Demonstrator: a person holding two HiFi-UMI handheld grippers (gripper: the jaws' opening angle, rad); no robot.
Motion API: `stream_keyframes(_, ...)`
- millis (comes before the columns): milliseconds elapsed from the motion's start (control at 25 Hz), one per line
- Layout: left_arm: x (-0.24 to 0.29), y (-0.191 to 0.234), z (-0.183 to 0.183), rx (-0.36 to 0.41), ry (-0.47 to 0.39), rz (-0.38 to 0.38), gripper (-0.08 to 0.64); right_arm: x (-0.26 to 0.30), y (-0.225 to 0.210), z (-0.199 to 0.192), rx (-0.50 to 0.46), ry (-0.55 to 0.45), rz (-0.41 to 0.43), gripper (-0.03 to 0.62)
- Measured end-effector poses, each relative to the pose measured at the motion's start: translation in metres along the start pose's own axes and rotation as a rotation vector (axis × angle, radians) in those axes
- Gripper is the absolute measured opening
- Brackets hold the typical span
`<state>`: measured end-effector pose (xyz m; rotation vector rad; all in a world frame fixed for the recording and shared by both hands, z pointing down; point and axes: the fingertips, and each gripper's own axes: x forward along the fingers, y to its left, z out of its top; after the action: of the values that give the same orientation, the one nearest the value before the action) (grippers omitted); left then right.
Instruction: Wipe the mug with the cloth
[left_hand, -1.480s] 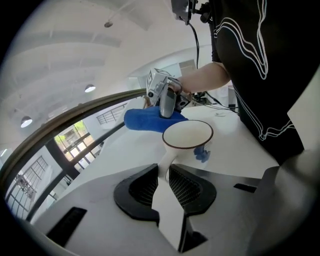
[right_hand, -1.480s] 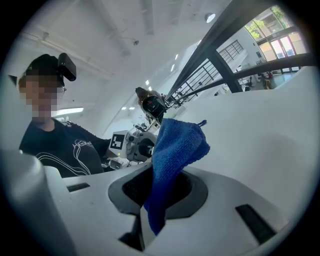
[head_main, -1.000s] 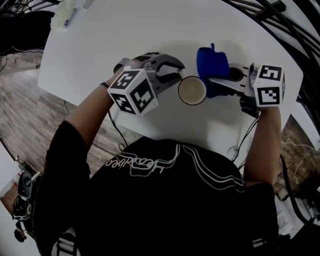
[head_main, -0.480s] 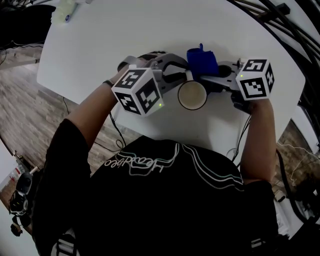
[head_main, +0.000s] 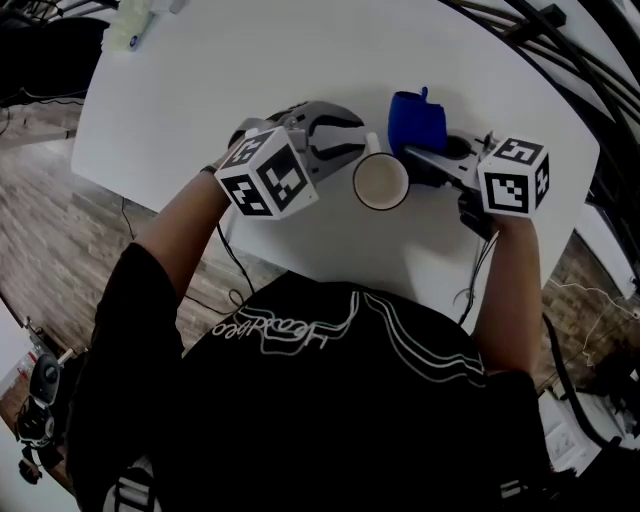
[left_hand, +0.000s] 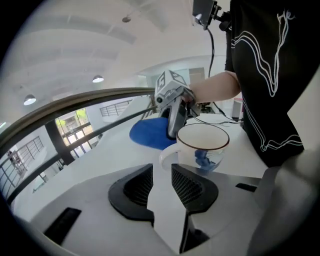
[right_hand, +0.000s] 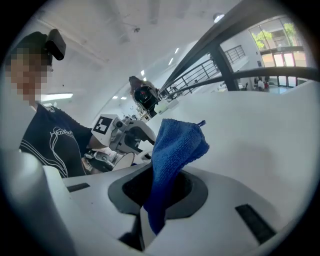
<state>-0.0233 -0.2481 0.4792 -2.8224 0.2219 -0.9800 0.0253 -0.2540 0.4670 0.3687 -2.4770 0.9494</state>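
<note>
A white mug (head_main: 380, 182) with a dark rim stands upright on the white table (head_main: 250, 80), empty inside. My left gripper (head_main: 358, 148) reaches in from the left, its jaws nearly closed on the mug's handle (left_hand: 167, 156). The blue cloth (head_main: 415, 120) hangs bunched from my right gripper (head_main: 412, 156), which is shut on it just right of and behind the mug. In the right gripper view the cloth (right_hand: 175, 150) rises out of the jaws and the mug (right_hand: 125, 160) shows beyond. In the left gripper view the cloth (left_hand: 150, 134) lies behind the mug (left_hand: 202, 147).
A pale object (head_main: 130, 25) lies at the table's far left corner. The table's near edge runs just in front of the mug, with cables (head_main: 475, 275) hanging off it. Dark metal rails (head_main: 560, 50) curve past the table's far right side.
My right gripper carried the cloth left against the mug's far side, then drew back to the right. The left gripper and mug shifted only slightly.
</note>
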Motion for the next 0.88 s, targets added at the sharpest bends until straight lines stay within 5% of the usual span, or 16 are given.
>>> stream_keyframes(200, -0.032, -0.002, -0.009, -0.14, -0.055, 0.063, 0.106, -0.033, 0.027, 0.014, -0.045, -0.156, -0.149, 0.051)
stream_keyframes(400, -0.08, -0.018, 0.028, -0.315, -0.221, 0.16, 0.104, -0.073, 0.085, 0.023, -0.125, -0.296, -0.257, 0.051)
stream_keyframes(520, -0.111, -0.017, 0.077, -0.394, -0.312, 0.2, 0.056, -0.095, 0.122, 0.048, -0.158, -0.369, -0.272, 0.051)
stream_keyframes(720, -0.165, -0.014, 0.207, -0.529, -0.441, 0.167, 0.009, -0.161, 0.185, 0.102, -0.156, -0.479, -0.262, 0.051)
stream_keyframes(880, -0.184, -0.047, 0.24, -0.602, -0.497, 0.14, 0.008, -0.177, 0.222, 0.086, -0.136, -0.541, -0.267, 0.051)
